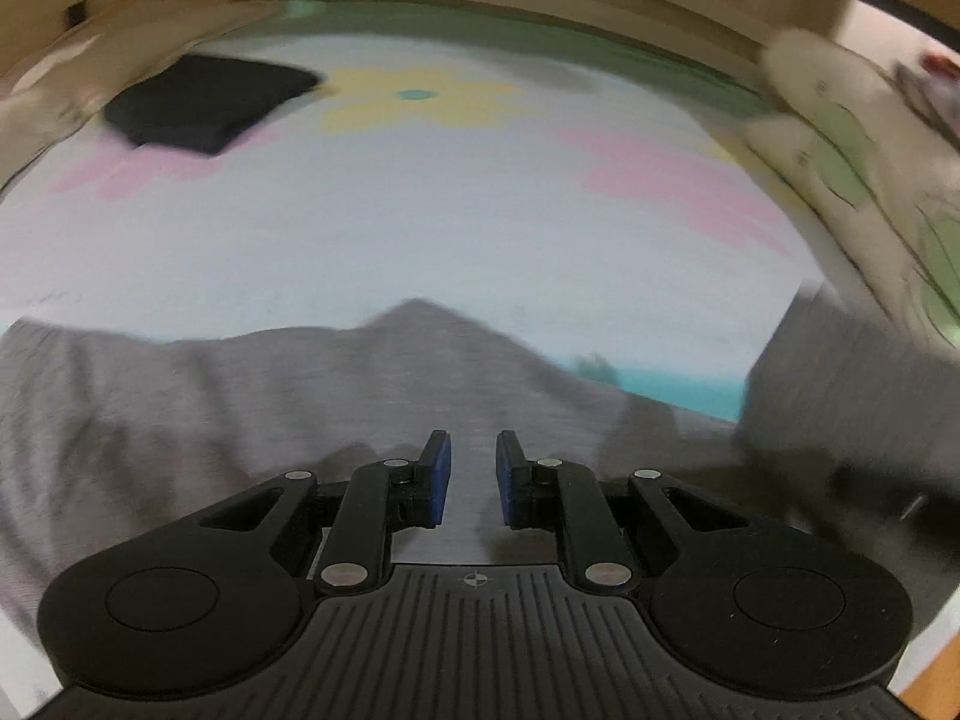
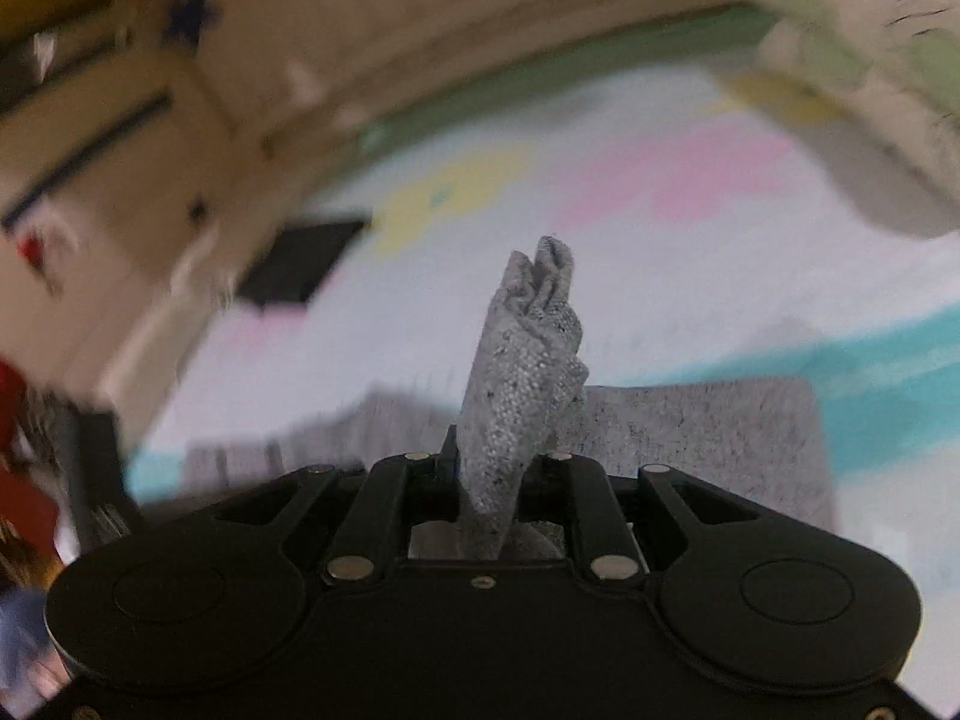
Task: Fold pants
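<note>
While the left gripper (image 1: pixel 474 468) hovers over the grey pants (image 1: pixel 180 420) spread on the flowered sheet (image 1: pixel 420 228), its blue pads (image 1: pixel 441 474) stand slightly apart, gripping nothing. From the right wrist, the right gripper (image 2: pixel 498 468) is clenched on a bunched fold of the pants (image 2: pixel 522 372).

The left gripper (image 1: pixel 474 459) points steeply downward, its blue pads (image 1: pixel 440 480) a narrow gap apart with nothing pinched between them. The right gripper (image 2: pixel 498 456) also tilts down, jaws clamped on grey pants (image 2: pixel 522 384).
</note>
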Tool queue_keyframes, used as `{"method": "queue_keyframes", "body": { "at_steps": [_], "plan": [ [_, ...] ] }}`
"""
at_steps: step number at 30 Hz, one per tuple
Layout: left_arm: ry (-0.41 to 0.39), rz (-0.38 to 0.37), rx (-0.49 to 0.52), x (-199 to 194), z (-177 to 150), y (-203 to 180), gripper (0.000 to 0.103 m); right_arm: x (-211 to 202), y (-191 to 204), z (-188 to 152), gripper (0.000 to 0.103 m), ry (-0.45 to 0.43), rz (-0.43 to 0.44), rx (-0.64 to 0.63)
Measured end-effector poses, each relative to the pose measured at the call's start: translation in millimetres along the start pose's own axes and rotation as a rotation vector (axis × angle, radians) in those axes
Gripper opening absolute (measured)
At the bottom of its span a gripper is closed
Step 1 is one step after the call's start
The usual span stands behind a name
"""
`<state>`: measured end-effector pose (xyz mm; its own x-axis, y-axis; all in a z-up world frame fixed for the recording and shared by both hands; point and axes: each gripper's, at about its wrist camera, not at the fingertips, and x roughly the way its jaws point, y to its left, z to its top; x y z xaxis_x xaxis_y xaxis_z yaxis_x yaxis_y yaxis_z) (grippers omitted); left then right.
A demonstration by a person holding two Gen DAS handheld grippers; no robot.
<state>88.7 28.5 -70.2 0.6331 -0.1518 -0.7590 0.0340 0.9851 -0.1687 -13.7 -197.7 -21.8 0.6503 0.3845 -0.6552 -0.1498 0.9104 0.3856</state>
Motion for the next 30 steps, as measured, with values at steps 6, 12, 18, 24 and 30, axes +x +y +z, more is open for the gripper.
{"method": "queue_keyframes", "body": {
  "at_steps": [6,12,18,24,30],
  "plan": [
    [0.055,-0.087,-0.111,3.6,-0.1,40.8,0.016,73.8,48.0,-38.0,0.044,0.173,-0.083,-0.192],
    [0.040,-0.137,-0.123,-3.4,-1.3,48.2,0.017,67.2,73.4,-61.2,0.079,0.139,0.013,-0.371],
    [0.042,-0.238,-0.073,-3.8,-11.0,30.0,0.022,36.6,52.4,-42.2,0.102,-0.022,-0.081,-0.406],
    [0.096,-0.297,0.017,4.0,-28.3,4.3,0.022,43.8,-2.9,-31.8,0.102,0.004,-0.263,-0.302],
    [0.171,-0.272,0.083,22.7,-47.4,-13.3,0.028,62.6,-42.3,-52.6,0.103,0.162,-0.326,-0.235]
  ]
}}
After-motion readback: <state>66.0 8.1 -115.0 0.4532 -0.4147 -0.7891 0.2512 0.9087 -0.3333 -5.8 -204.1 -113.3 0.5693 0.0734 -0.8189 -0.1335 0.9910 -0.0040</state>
